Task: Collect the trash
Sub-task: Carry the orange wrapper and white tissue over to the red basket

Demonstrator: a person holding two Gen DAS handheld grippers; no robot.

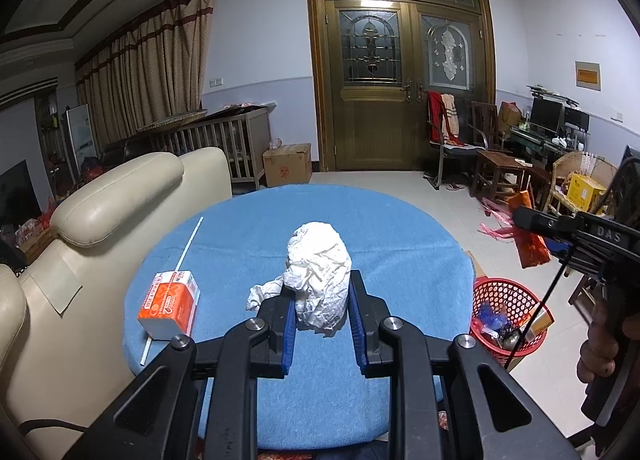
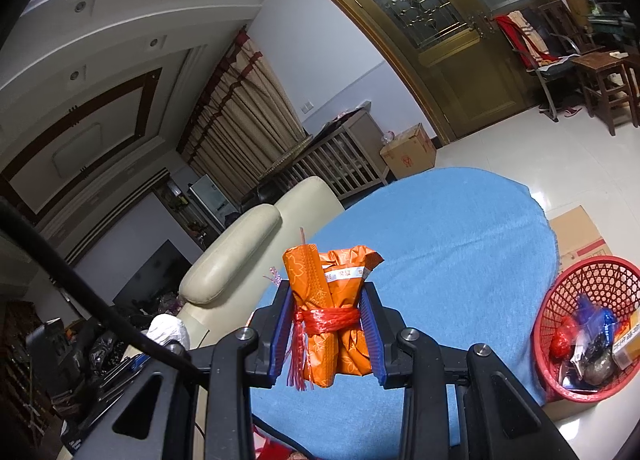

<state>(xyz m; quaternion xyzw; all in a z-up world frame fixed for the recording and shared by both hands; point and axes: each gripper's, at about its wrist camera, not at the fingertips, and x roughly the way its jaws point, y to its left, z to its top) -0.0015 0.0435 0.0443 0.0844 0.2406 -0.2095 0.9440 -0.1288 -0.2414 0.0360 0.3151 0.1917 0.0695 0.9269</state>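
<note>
Trash in hand, two lots: left claw [image 1: 322, 314] clamped on a crumpled white paper wad [image 1: 320, 280] above the blue worktop [image 1: 400, 228]; right claw [image 2: 326, 334] closed on an orange wrapper bundle [image 2: 332, 300] tied with red plastic string [image 2: 326, 318]. Red mesh basket [image 2: 588, 324], part filled, stands on the floor beside the worktop. Orange carton [image 1: 170, 306] and white straw [image 1: 188, 246] remain uncollected. Risk: the loose wad may slip from the pads; dangling string could snag the basket rim.

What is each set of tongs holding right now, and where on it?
Left tongs: crumpled white paper wad, gripped at its lower sides. Right tongs: orange wrapper bundle, gripped at its red-tied middle.
</note>
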